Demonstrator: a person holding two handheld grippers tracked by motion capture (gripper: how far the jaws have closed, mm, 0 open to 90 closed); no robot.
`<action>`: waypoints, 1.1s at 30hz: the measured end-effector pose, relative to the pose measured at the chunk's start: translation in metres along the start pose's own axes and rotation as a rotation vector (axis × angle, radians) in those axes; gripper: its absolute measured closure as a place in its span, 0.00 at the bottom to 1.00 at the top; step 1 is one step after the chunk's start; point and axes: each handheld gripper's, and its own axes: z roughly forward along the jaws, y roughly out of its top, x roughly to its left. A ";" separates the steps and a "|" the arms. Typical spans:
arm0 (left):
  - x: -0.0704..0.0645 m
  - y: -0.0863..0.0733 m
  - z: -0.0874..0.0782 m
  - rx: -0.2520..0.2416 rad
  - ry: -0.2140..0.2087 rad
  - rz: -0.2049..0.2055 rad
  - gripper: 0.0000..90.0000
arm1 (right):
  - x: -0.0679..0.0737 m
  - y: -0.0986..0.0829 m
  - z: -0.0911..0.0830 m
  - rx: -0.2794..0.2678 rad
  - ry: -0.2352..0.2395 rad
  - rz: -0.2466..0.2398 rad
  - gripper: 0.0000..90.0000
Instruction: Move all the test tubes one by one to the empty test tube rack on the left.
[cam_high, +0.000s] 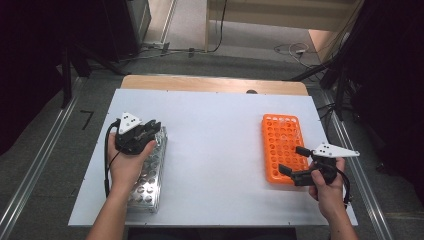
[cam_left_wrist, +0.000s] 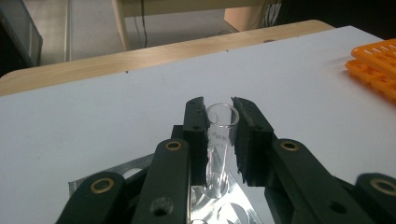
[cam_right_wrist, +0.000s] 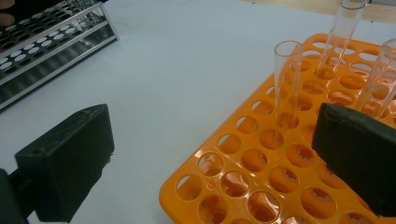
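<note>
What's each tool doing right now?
Left tool: closed on a glass tube standing in the metal rack.
Right tool: open, empty, over the orange rack.

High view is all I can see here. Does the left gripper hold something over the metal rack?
Observer: Yes. The left gripper has its fingers closed on a clear glass test tube.
Operator: Is the tube out of the metal rack?
Observer: No, its bottom sits in a hole of the metal rack.
Operator: And the right gripper?
Observer: The right gripper is open, beside the orange rack, where three tubes stand.
</note>
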 end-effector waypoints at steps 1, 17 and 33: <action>0.000 0.000 0.000 0.001 -0.002 -0.002 0.83 | 0.000 0.000 0.000 -0.001 0.001 0.000 0.00; -0.002 -0.002 0.007 0.107 -0.027 -0.009 0.79 | -0.001 -0.001 0.000 0.001 -0.005 0.001 0.00; 0.000 0.003 -0.003 0.073 -0.080 -0.076 0.58 | -0.004 0.002 -0.001 -0.014 -0.028 0.018 0.00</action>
